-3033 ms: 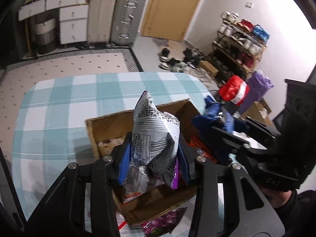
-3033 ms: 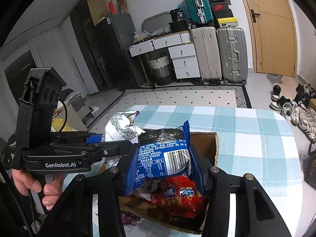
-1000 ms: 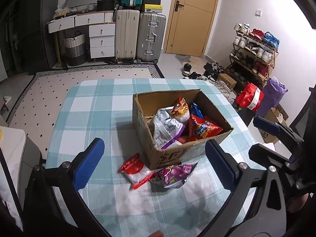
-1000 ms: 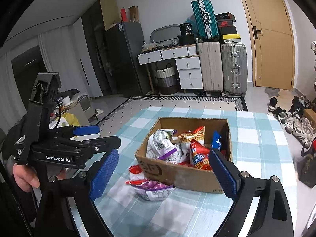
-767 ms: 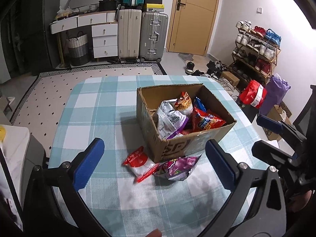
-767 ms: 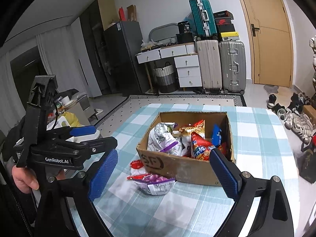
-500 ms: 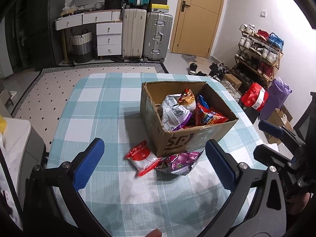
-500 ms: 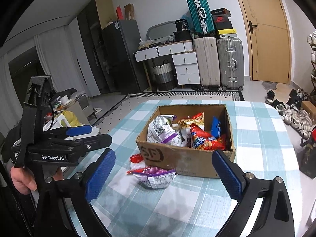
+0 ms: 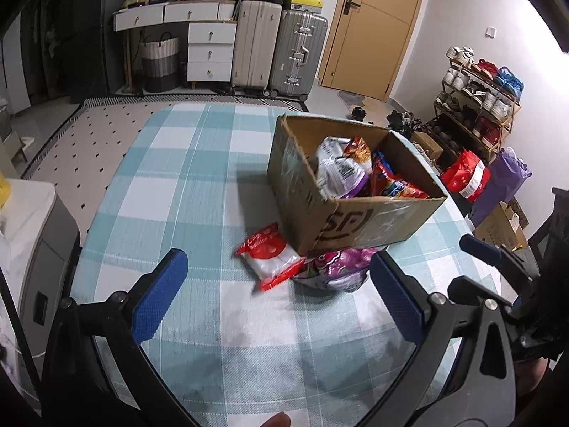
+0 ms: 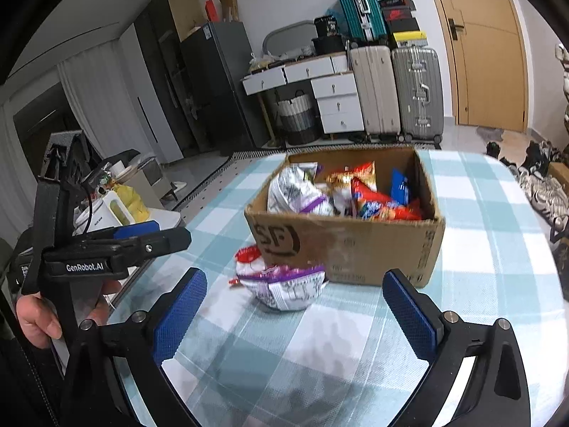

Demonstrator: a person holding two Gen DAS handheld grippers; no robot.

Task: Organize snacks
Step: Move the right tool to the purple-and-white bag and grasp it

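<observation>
Both grippers empty now. Three seconds back each pinched a packet over the cardboard box [image 9: 355,210]: the left a silver-grey bag, the right a blue one. Both packets now lie inside the box. A second ago both views looked down on the box from higher; now they sit lower and closer to the tabletop [image 9: 185,178], angled at the loose packets in front.

Left gripper [image 9: 277,295]: fingers spread wide, nothing between them. Right gripper [image 10: 295,316]: fingers spread wide, having just been opening further, nothing between them.

Reading: that drop is done, and the next pickup looks to be starting. Likely one loose packet per gripper.

Count, still outside the box:
- 1 red-and-white packet [image 9: 270,256], on the tabletop at the box's near-left corner, at 11 o'clock from the left gripper.
- 1 purple packet [image 9: 338,270], against the box's front wall, touching the red one, at 1 o'clock from the left gripper and 12 o'clock from the right.

Inside the box, as visible in the right wrist view:
- 1 silver-and-purple bag [image 10: 298,192]
- 1 gold-and-orange bag [image 10: 355,178]
- 1 red bag [image 10: 384,206]
- 1 blue bag [image 10: 400,185]
Any more beneath: cannot tell.

1 box, 2 grippers.
</observation>
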